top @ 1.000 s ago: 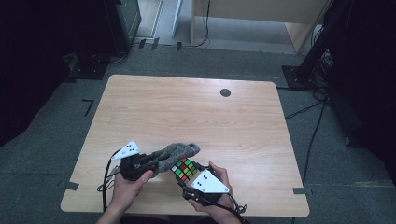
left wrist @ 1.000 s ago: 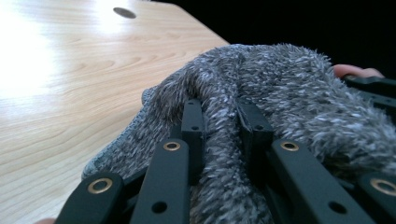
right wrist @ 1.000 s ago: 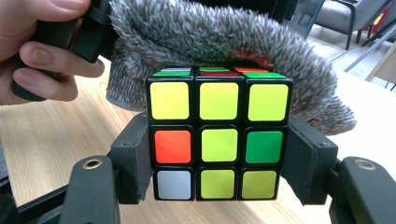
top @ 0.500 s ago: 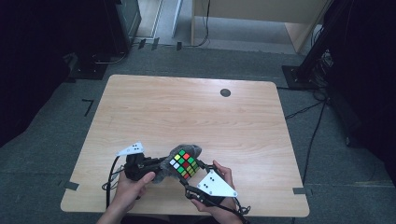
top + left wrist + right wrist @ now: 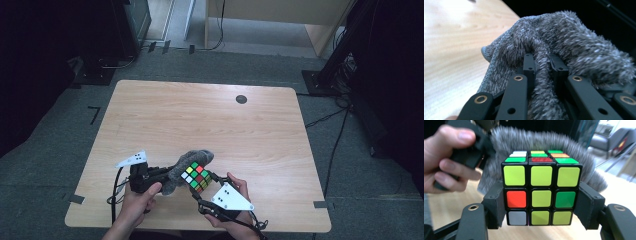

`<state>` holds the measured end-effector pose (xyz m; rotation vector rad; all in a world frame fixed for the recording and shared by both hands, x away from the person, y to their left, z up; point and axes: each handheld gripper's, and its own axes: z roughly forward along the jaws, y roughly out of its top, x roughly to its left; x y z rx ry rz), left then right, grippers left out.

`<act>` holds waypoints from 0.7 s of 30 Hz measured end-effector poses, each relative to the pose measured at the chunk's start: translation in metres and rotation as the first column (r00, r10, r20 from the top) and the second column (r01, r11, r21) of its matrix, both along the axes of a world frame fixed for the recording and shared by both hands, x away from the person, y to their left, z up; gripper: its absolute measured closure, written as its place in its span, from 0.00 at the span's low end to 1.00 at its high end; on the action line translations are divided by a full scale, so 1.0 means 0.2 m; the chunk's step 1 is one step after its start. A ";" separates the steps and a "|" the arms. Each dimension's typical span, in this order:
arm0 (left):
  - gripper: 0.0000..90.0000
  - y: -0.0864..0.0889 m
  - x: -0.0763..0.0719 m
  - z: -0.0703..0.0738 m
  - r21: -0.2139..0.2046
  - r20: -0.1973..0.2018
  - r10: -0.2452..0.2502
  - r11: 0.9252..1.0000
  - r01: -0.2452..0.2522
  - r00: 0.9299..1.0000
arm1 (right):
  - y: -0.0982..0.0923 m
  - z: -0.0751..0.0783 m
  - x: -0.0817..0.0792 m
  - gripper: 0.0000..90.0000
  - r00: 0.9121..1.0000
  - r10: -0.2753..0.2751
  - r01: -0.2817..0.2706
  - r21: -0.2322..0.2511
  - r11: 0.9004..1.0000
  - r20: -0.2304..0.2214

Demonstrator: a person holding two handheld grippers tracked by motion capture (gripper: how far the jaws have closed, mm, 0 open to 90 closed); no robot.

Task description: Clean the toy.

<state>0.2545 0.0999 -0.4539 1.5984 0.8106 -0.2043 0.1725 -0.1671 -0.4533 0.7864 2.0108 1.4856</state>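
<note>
A scrambled puzzle cube (image 5: 196,176) (image 5: 541,187) is held above the table's near edge, and my right gripper (image 5: 202,187) (image 5: 541,206) is shut on its two sides. A fuzzy grey cloth (image 5: 186,165) (image 5: 564,50) lies against the cube's far and left faces. My left gripper (image 5: 162,175) (image 5: 544,67) is shut on a fold of that cloth, which fills the gap between its black jaws. In the right gripper view the cloth (image 5: 529,140) rises behind the cube, with the person's other hand (image 5: 451,157) at the upper left.
The light wooden table (image 5: 200,120) stretches away beyond both hands. A small dark round disc (image 5: 241,99) lies near its far right. Grey carpet, dark equipment stands and cables surround the table.
The cube has been lifted and turned, its colourful face now tilted up. The cloth has come against the cube and both hands sit closer together.
</note>
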 end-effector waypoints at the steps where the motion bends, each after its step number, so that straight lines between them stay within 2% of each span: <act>1: 0.87 0.00 0.00 0.01 -0.014 0.006 -0.001 1.000 0.001 1.000 | 0.00 0.00 0.01 0.39 1.000 0.007 -0.008 -0.004 1.000 -0.012; 3: 0.87 0.00 -0.01 0.02 -0.010 0.017 0.000 1.000 0.000 1.000 | 0.00 -0.01 0.01 0.39 1.000 0.007 -0.007 -0.012 1.000 -0.020; 9: 0.88 -0.02 -0.05 0.07 -0.034 0.072 -0.005 0.999 0.007 0.997 | 0.01 -0.01 0.01 0.38 1.000 0.002 -0.002 -0.031 1.000 -0.021; 13: 0.88 -0.04 -0.05 0.07 -0.056 0.058 -0.019 0.998 0.022 0.998 | 0.00 -0.01 0.02 0.38 0.999 -0.002 0.001 -0.042 0.999 -0.032; 18: 0.88 -0.04 -0.06 0.07 -0.040 0.067 -0.028 0.999 0.031 0.997 | 0.01 -0.02 0.02 0.38 0.999 -0.009 0.006 -0.068 0.998 -0.042; 20: 0.87 -0.03 -0.06 0.09 -0.040 0.089 -0.029 0.999 0.033 0.996 | 0.02 -0.02 0.01 0.38 1.000 -0.011 0.010 -0.081 0.997 -0.013; 21: 0.87 -0.03 -0.07 0.10 -0.054 0.093 -0.034 0.998 0.040 0.995 | 0.02 -0.02 0.01 0.38 1.000 -0.010 0.009 -0.083 0.997 -0.007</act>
